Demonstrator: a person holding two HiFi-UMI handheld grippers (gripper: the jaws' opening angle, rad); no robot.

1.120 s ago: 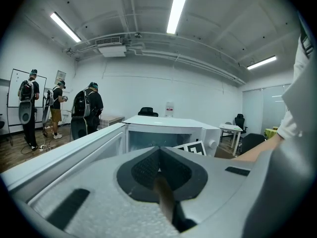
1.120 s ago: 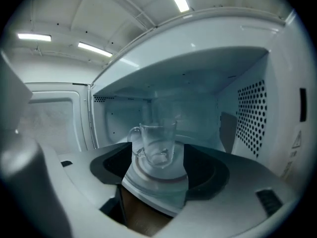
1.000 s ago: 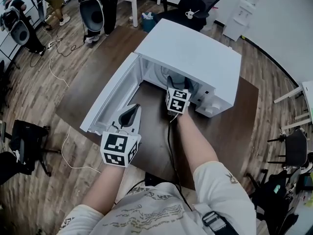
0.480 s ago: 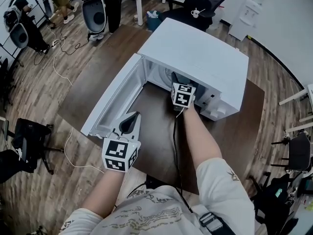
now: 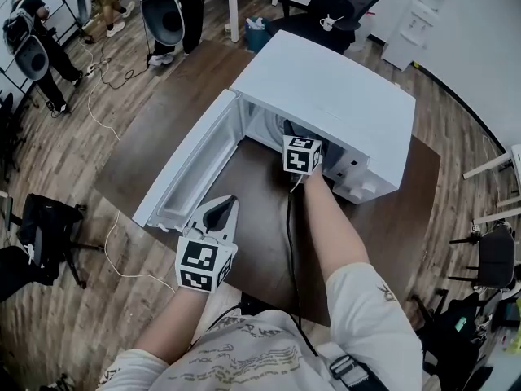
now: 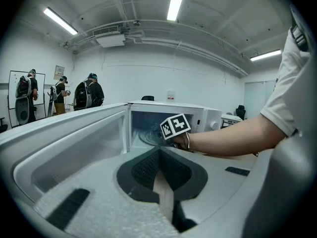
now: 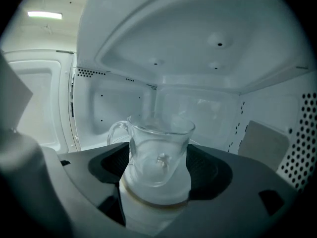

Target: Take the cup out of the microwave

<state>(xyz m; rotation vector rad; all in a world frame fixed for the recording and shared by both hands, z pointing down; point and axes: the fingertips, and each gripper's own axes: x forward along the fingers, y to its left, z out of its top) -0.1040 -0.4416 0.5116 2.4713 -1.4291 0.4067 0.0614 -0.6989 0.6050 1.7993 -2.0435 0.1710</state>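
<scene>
A clear glass cup (image 7: 159, 142) with a handle on its left stands on the turntable inside the white microwave (image 5: 334, 96), whose door (image 5: 189, 169) hangs open to the left. My right gripper (image 7: 159, 158) reaches into the cavity and stands open. Its dark pads (image 7: 109, 165) flank the cup's sides, and the cup sits between them. In the head view only its marker cube (image 5: 301, 155) shows at the opening, and the cup is hidden. My left gripper (image 5: 218, 212) is shut and empty, low over the table beside the door's free end.
The microwave stands on a dark wooden table (image 5: 383, 218). A black cable (image 5: 286, 243) runs along my right arm. Office chairs (image 5: 330, 6) and standing people (image 5: 41, 47) are on the wooden floor beyond the table. The cavity walls close in around my right gripper.
My left gripper has sunk and drawn back toward me. My right gripper has pushed a little deeper into the microwave, and its cube has rolled.
</scene>
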